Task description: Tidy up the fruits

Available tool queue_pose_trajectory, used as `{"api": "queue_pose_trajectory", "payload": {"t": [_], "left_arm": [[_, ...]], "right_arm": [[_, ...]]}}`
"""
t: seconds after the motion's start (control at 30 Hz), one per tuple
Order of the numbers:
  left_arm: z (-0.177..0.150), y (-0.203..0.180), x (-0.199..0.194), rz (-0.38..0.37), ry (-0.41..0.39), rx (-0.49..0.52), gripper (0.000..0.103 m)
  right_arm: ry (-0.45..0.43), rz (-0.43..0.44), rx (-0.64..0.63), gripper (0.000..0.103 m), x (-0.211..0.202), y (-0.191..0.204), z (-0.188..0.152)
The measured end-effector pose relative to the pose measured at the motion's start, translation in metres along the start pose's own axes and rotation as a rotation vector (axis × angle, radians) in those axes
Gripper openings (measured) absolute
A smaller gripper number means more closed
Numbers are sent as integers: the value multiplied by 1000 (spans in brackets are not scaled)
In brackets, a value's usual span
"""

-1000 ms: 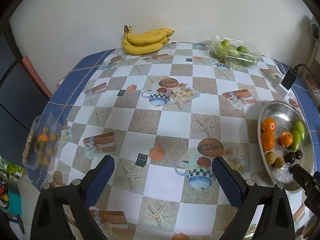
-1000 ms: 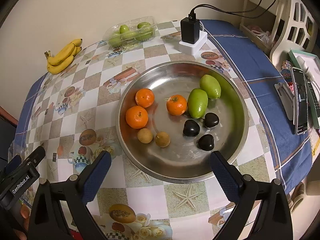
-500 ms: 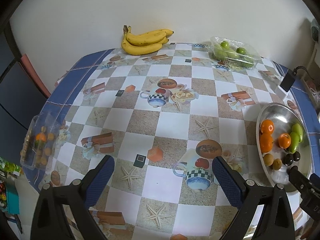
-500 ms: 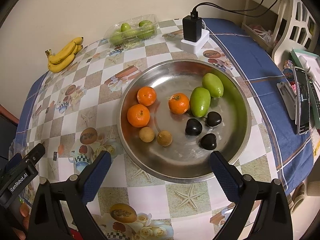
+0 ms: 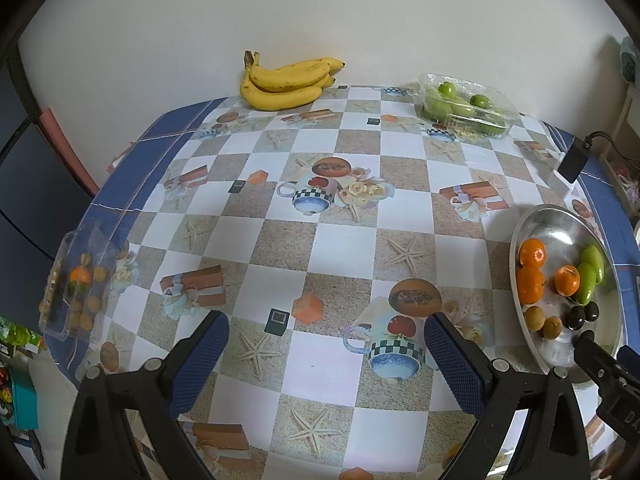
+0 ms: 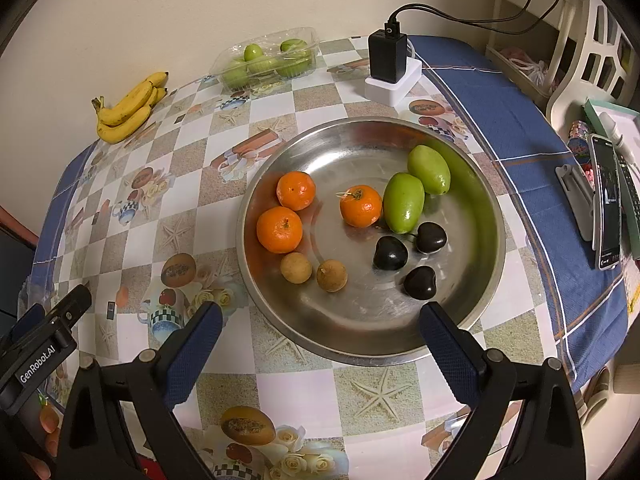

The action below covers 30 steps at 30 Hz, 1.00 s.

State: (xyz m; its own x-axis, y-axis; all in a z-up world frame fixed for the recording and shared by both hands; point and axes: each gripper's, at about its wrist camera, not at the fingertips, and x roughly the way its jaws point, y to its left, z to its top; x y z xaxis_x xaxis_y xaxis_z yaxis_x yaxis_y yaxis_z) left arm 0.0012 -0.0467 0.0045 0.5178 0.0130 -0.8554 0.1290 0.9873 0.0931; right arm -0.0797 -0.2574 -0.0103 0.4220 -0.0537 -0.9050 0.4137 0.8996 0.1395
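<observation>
A steel plate [image 6: 472,312] [image 5: 560,216] holds three oranges [image 6: 279,229], two green fruits [image 6: 403,201], two small brown fruits [image 6: 296,267] and three dark fruits [image 6: 390,253]. My right gripper [image 6: 320,322] hangs open over the plate's near rim, with nothing between its fingers. My left gripper [image 5: 326,334] is open above the checked tablecloth, left of the plate. A banana bunch [image 5: 286,82] [image 6: 128,110] lies by the wall. A clear box of green fruits [image 5: 466,104] [image 6: 268,60] sits at the back. A clear box with small orange and brown fruits [image 5: 76,284] rests at the table's left edge.
A black charger on a white block [image 6: 390,70] [image 5: 570,164] stands behind the plate, its cable running right. A phone on a stand [image 6: 606,204] and a white chair [image 6: 592,56] are off the table's right side. The wall borders the table's far edge.
The left gripper has drawn back and shifted slightly left, so the plate sits further right in its view. The right gripper has pulled back a little. Both stay open.
</observation>
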Motion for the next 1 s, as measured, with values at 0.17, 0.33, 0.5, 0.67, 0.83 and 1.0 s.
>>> {"api": "queue_pose_trajectory", "payload": {"t": [0.17,0.33,0.5,0.67,0.83,1.0], "left_arm": [[0,0,0,-1,1,1,100],[0,0,0,-1,2,0,100],[0,1,1,-2,1,1,100],[0,1,1,-1,1,-1,100],[0,2,1,-2,1,2,100],[0,2,1,-2,2,2,100]], "right_arm": [[1,5,3,99,0,1,0],[1,5,3,99,0,1,-1],[2,5,4,99,1,1,-1],[3,5,3,99,2,2,-1],[3,5,3,99,2,2,-1],[4,5,4,99,2,2,-1]]}}
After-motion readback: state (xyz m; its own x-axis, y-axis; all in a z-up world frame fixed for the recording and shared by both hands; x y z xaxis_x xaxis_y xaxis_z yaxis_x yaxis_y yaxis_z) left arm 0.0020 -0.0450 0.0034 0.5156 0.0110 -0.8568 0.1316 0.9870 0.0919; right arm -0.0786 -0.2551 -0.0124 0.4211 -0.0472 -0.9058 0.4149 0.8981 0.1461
